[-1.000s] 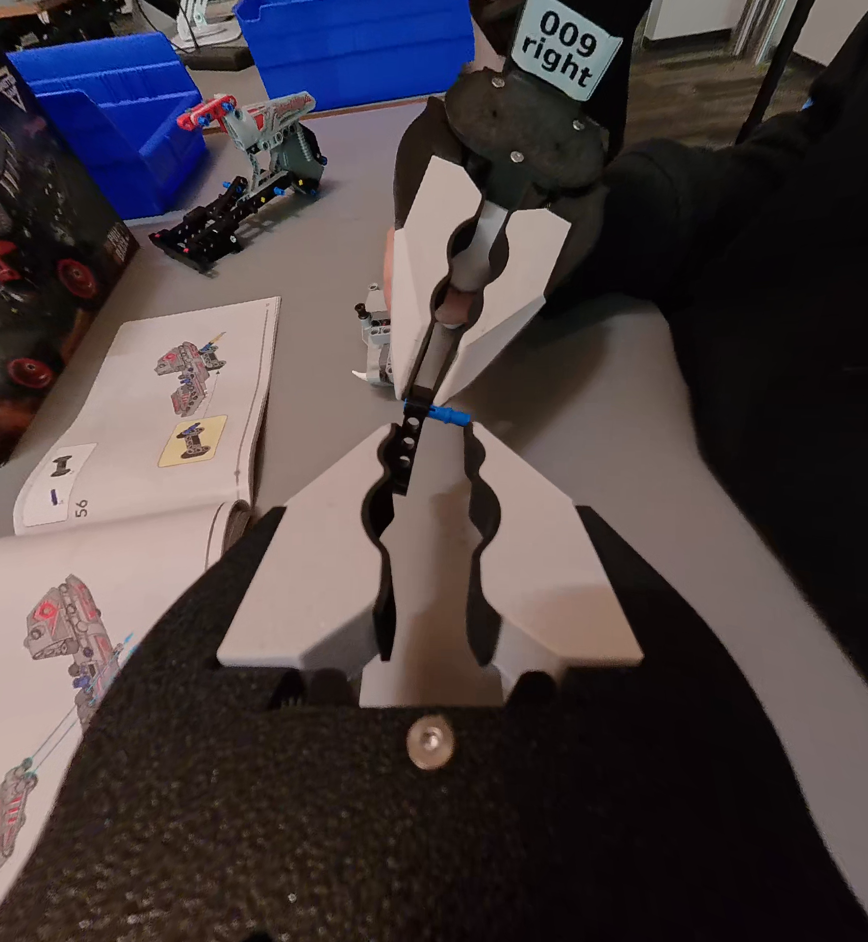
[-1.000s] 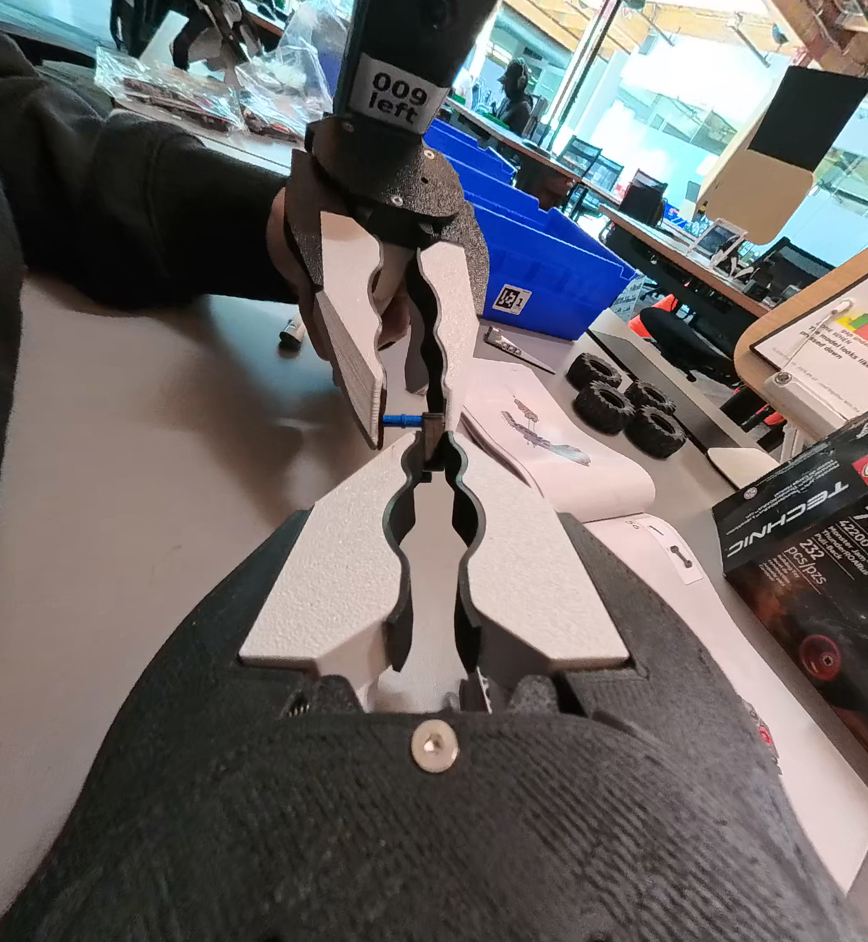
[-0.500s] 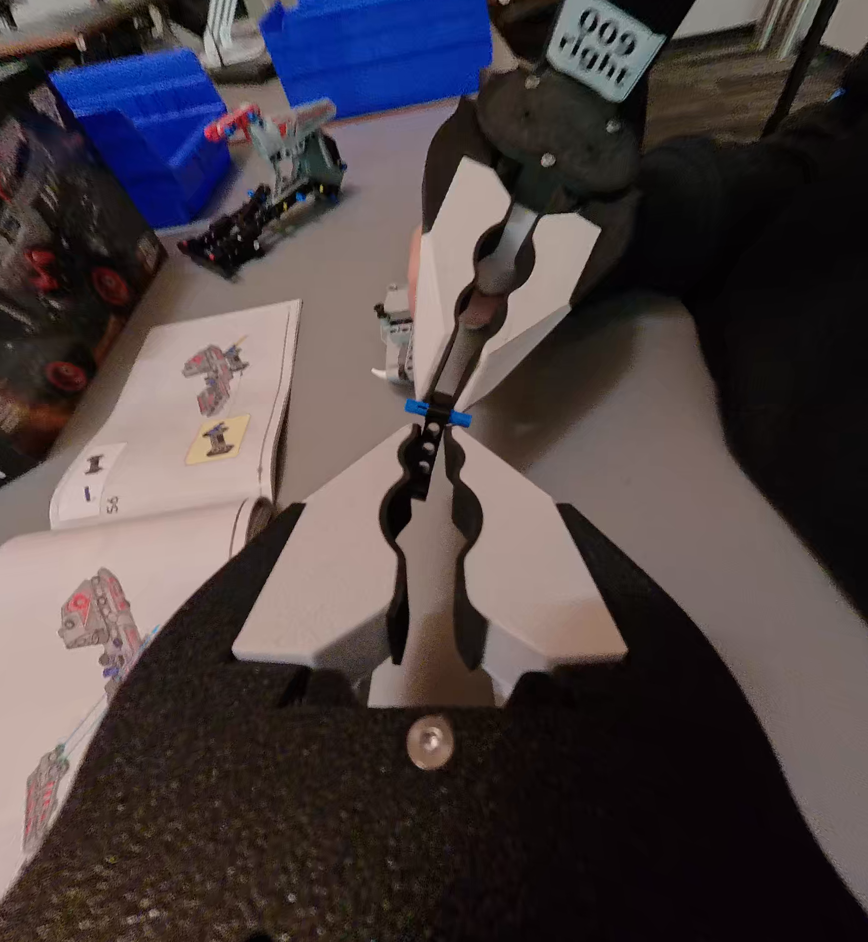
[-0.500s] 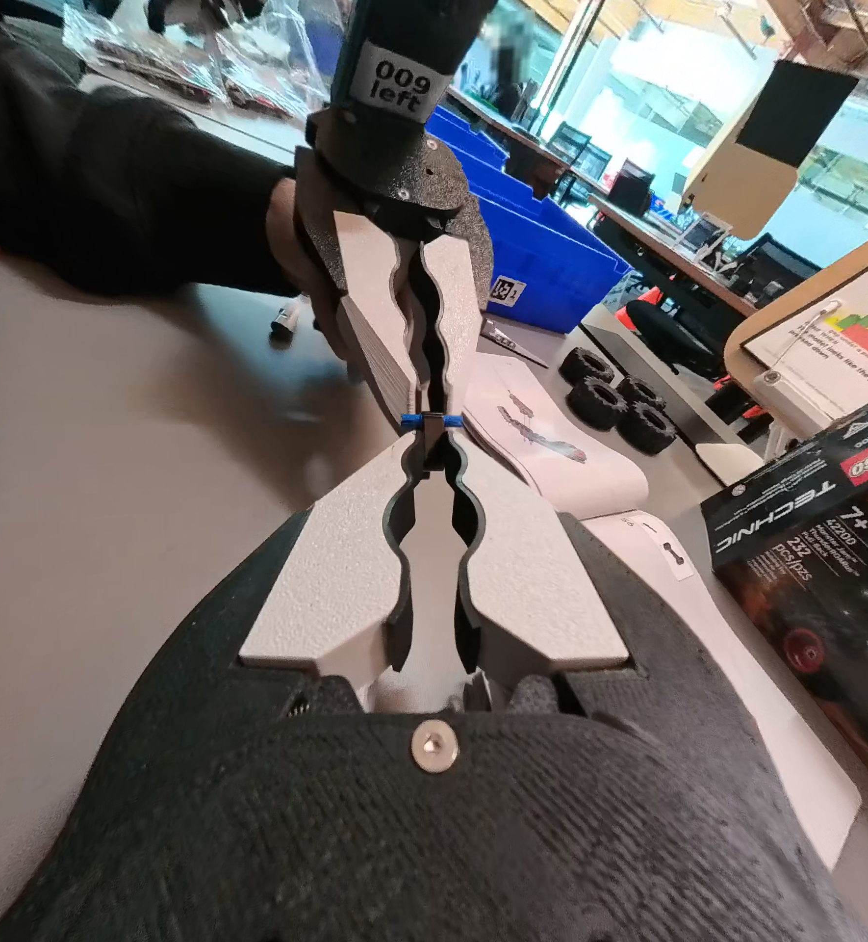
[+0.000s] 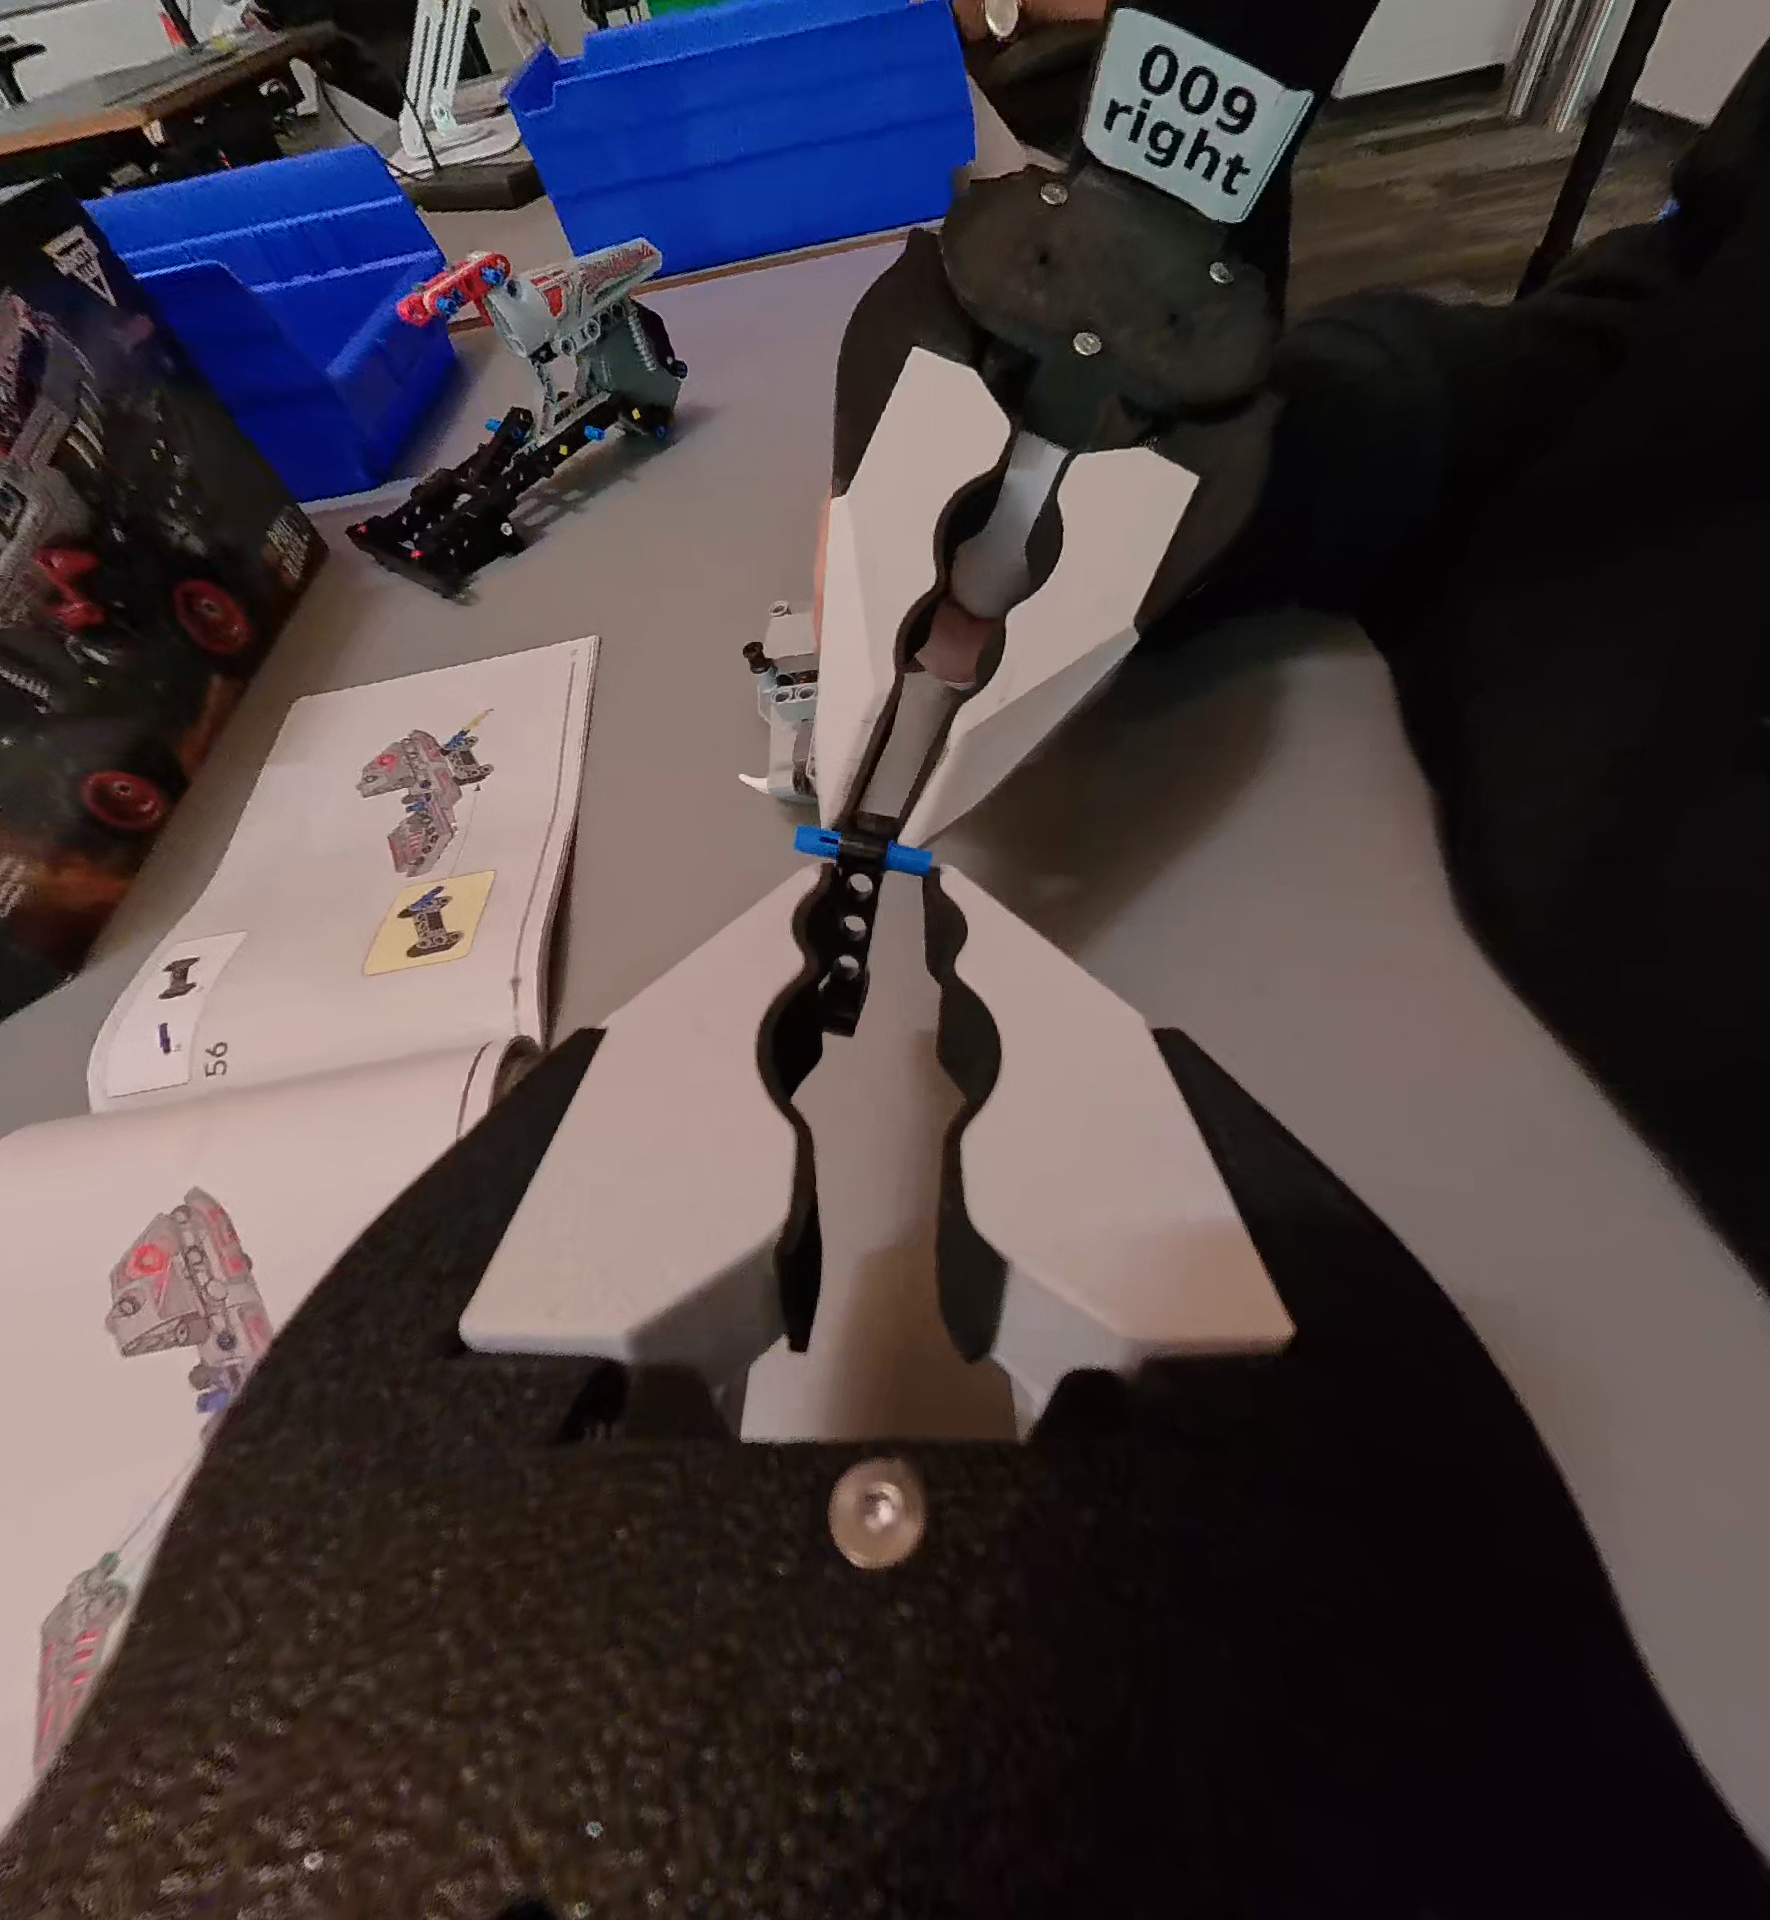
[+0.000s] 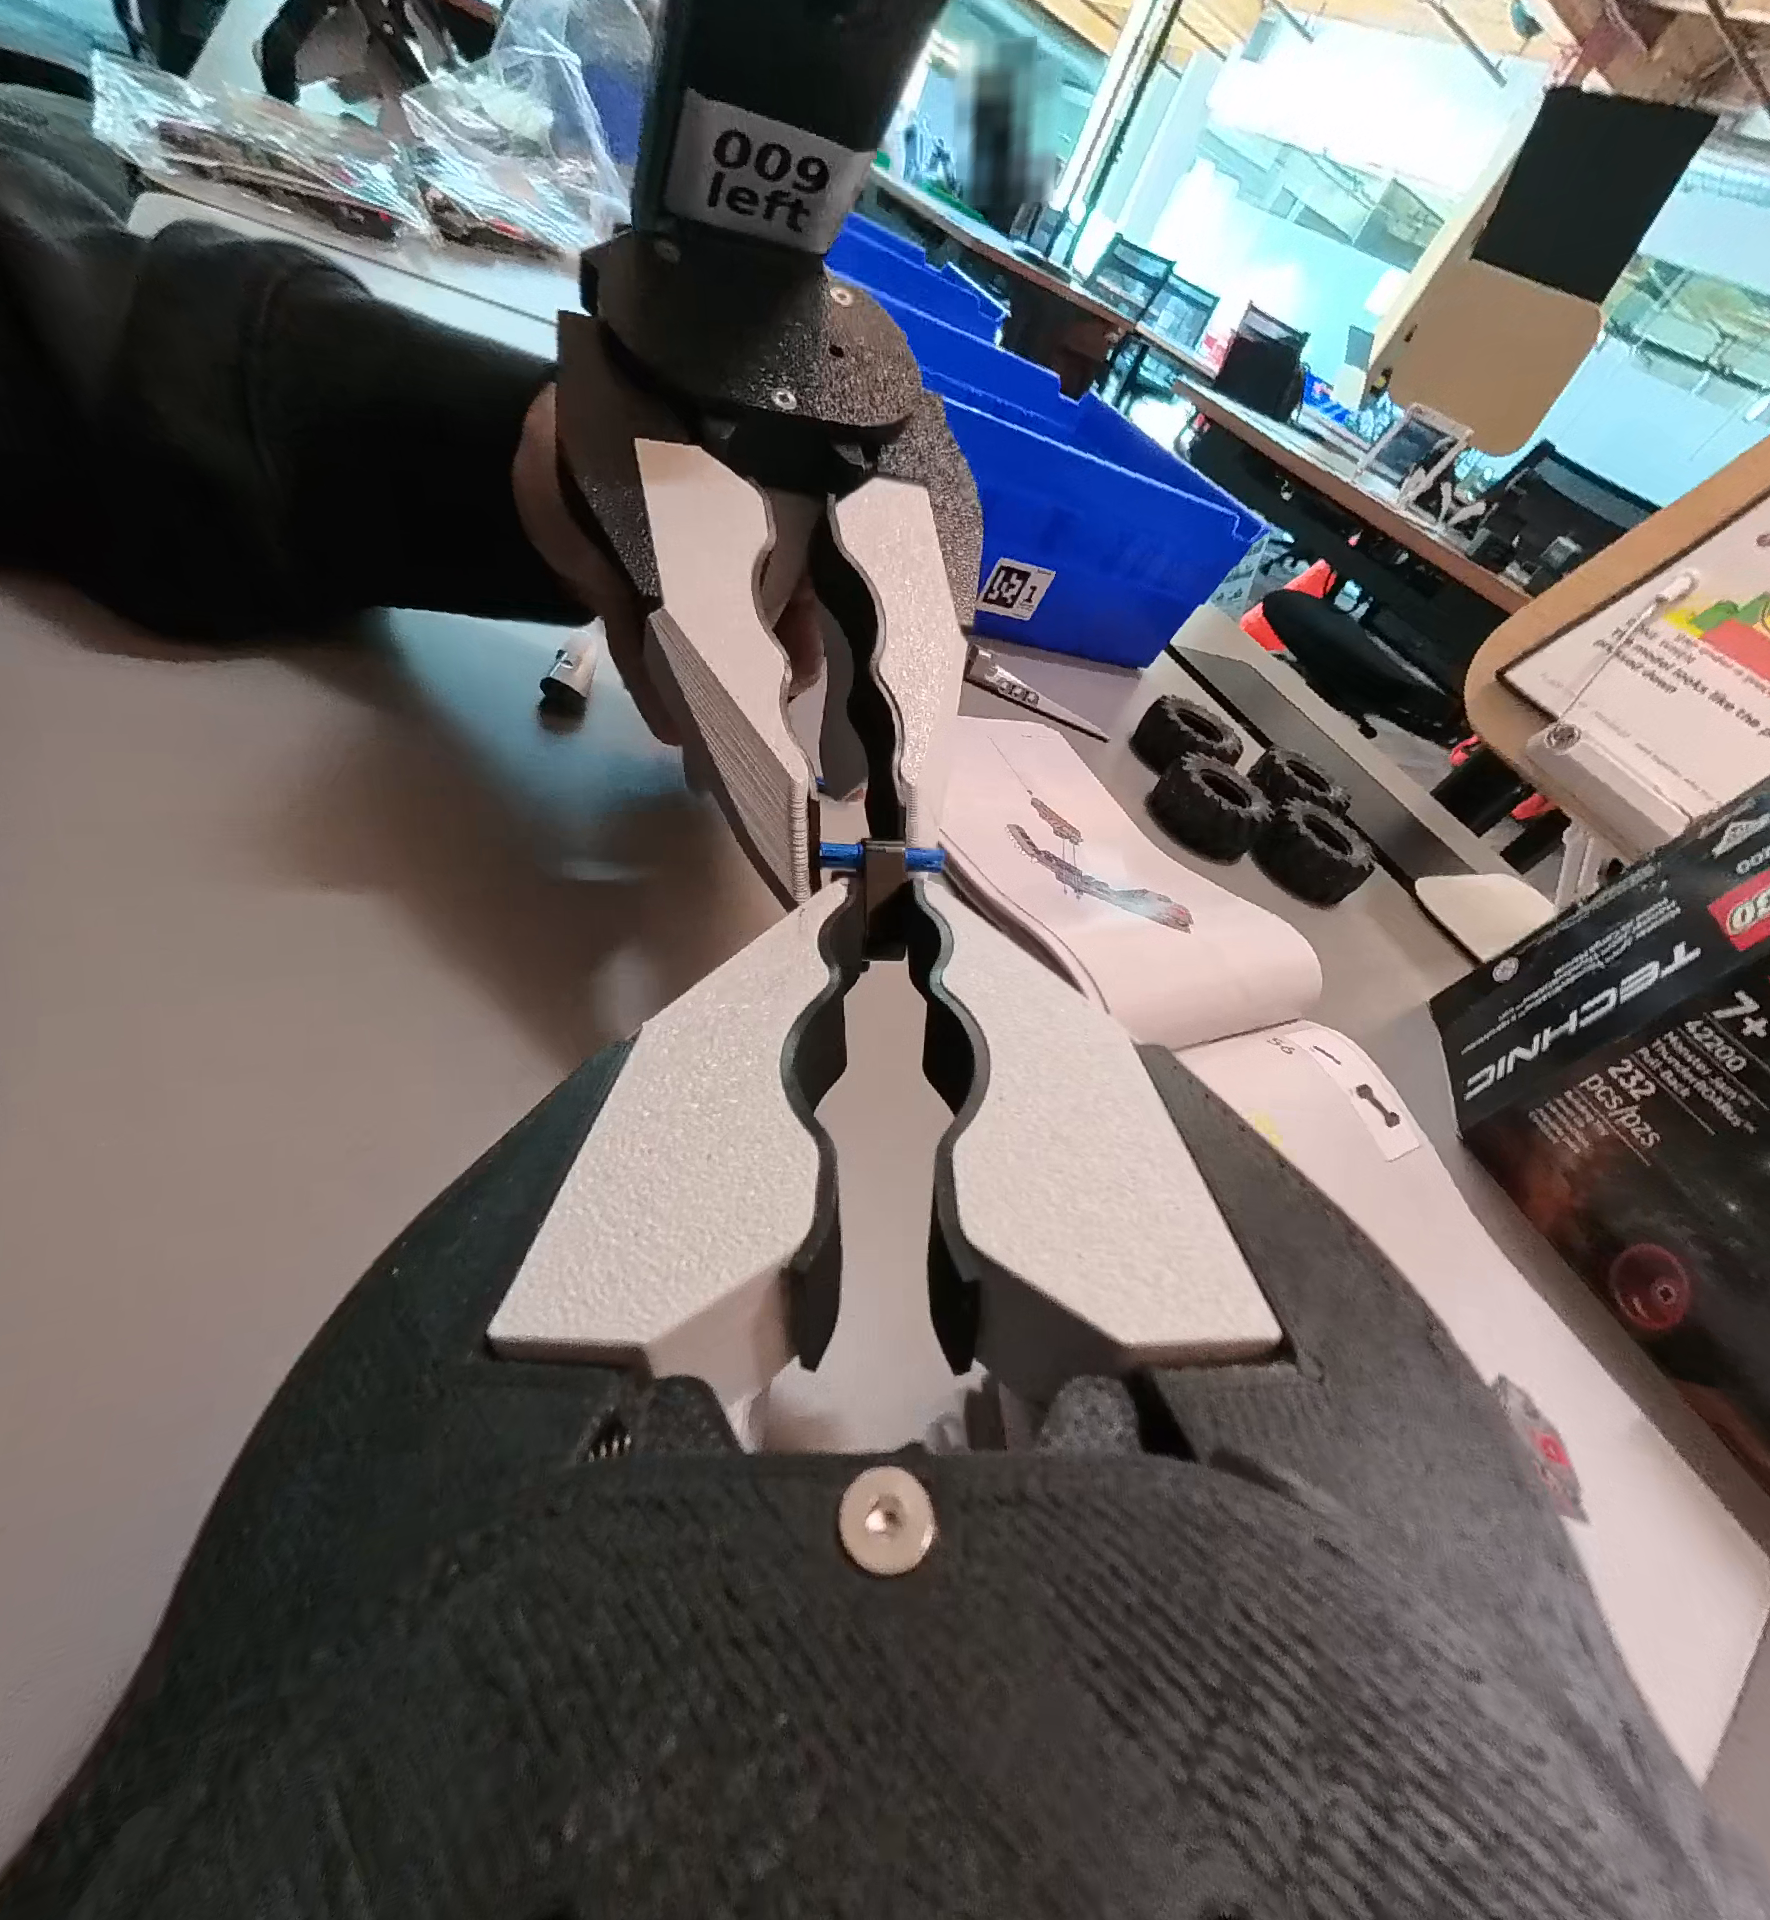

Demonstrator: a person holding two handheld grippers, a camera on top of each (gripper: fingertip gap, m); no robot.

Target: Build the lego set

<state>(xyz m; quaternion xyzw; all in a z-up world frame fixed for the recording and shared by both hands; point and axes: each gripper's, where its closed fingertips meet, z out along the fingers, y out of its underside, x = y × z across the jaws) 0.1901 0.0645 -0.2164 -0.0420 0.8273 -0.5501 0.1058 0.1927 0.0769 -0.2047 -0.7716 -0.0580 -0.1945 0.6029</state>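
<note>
A black beam with holes (image 5: 848,951) is held in the air between both grippers; it also shows in the right wrist view (image 6: 886,925). A blue pin (image 5: 808,840) runs through its middle and sticks out on both sides, as the right wrist view also shows (image 6: 839,854). My right gripper (image 6: 881,899) is shut on the beam's far end, and it appears from above in the left wrist view (image 5: 873,816). My left gripper (image 5: 876,883) faces it tip to tip, its fingertips closed against the two ends of the pin (image 6: 860,862). The beam's near end lies between the left fingers.
An open instruction booklet (image 5: 393,852) lies on the grey table, next to the set's box (image 5: 60,582). A partly built model (image 5: 548,416) and a small grey subassembly (image 5: 787,707) stand behind. Blue bins (image 6: 1068,499) and black tyres (image 6: 1245,810) are farther off. Left and right tips are no more than a few centimetres apart. The partly built model (image 5: 548,416) is about equally far from each gripper, around 35 cm.
The left gripper's jaws have narrowed. The blue pin, which stuck out of one side of the beam, now sits centred through it. The right gripper keeps its hold.
</note>
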